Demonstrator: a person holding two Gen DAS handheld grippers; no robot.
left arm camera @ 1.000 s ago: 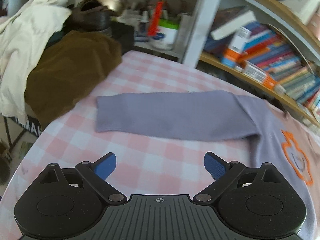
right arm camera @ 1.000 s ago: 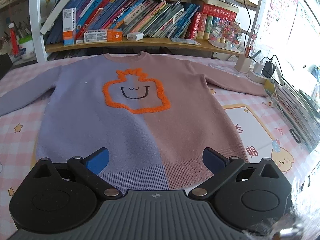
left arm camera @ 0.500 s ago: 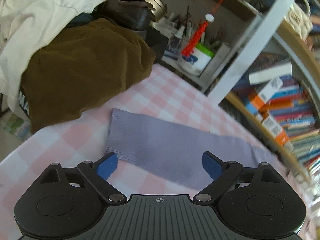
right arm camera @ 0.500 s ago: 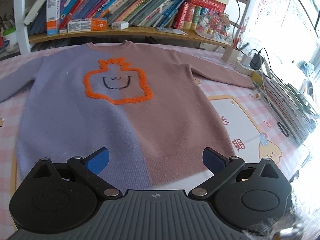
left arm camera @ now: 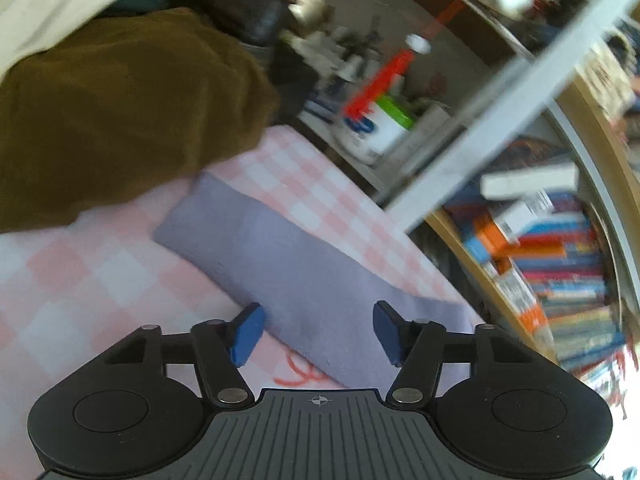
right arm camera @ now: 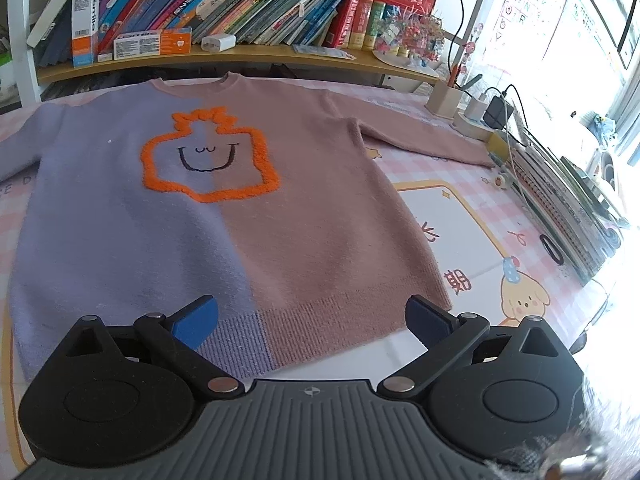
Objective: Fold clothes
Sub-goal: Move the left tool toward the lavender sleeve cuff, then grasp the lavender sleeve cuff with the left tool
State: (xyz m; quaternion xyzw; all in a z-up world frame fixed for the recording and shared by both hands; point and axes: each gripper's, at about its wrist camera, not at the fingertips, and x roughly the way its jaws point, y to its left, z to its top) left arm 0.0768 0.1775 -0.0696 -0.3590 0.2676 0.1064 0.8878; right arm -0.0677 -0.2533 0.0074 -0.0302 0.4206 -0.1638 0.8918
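We hold the left gripper (left arm camera: 316, 334), jaws apart, over the lilac sleeve (left arm camera: 280, 256) of the sweater (right arm camera: 224, 216), which lies flat on the checked tablecloth (left arm camera: 80, 280). Best to pinch near the cuff, probably; the view is blurred. Right gripper (right arm camera: 312, 318) spread, empty, above the hem. Legible writing: alphabet chart (right arm camera: 520, 4) letters only.

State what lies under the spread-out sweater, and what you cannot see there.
Under the sweater lies a pink checked tablecloth with cartoon prints, visible around its edges. Whatever sits directly beneath the knit is covered and cannot be seen.
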